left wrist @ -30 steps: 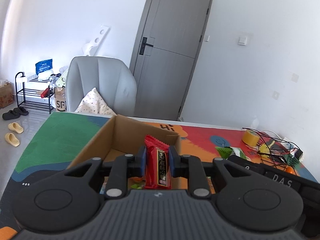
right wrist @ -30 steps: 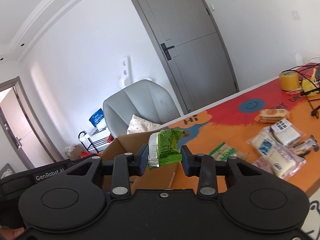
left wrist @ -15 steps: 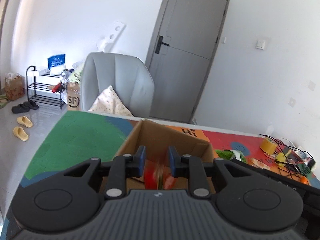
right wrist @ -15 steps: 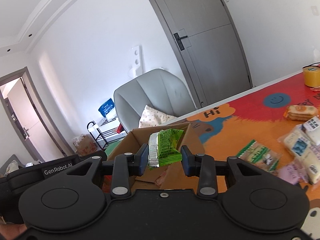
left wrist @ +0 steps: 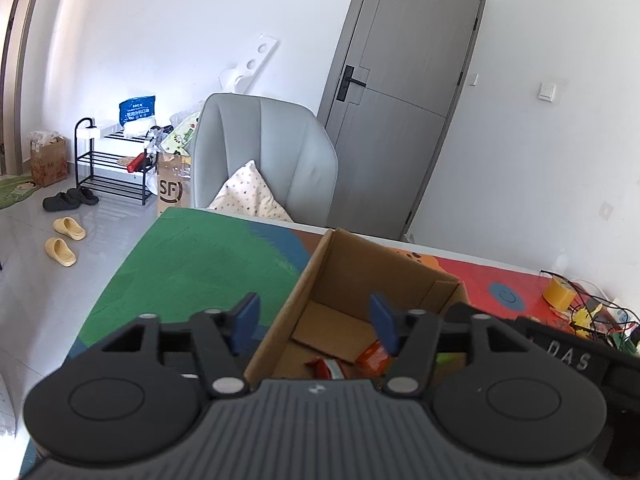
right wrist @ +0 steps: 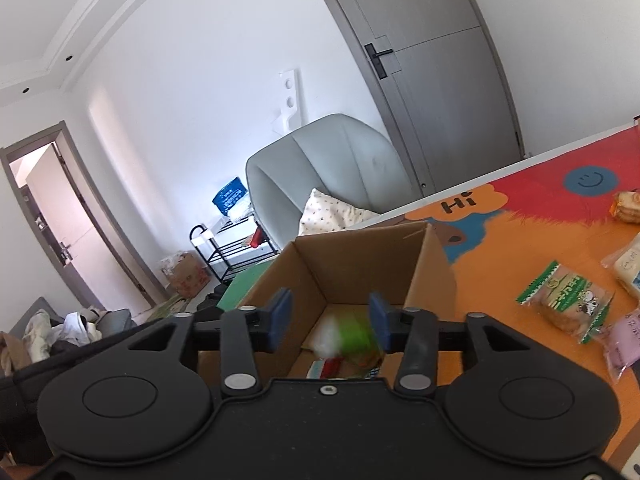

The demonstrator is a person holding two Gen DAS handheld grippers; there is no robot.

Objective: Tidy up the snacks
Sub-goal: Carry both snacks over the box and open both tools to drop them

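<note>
An open cardboard box [left wrist: 384, 276] stands on the colourful table mat; it also shows in the right wrist view [right wrist: 360, 264]. My left gripper [left wrist: 316, 322] is open and empty above the box. A red snack packet [left wrist: 326, 366] and an orange one [left wrist: 372, 356] lie on the box floor. My right gripper [right wrist: 330, 320] is open above the box, and a green snack packet [right wrist: 352, 338] shows blurred between its fingers, falling into the box.
More wrapped snacks lie on the mat right of the box: a green-white pack [right wrist: 564, 304], biscuits [right wrist: 626, 206], a pink pack [right wrist: 622, 340]. A yellow tape roll [left wrist: 558, 292] and wire rack [left wrist: 600, 316] sit far right. A grey chair [left wrist: 260, 156] stands behind the table.
Both grippers opened. The red packet dropped from the left gripper into the box; the green packet has left the right gripper's grip and is dropping. Both grippers shifted towards the box.
</note>
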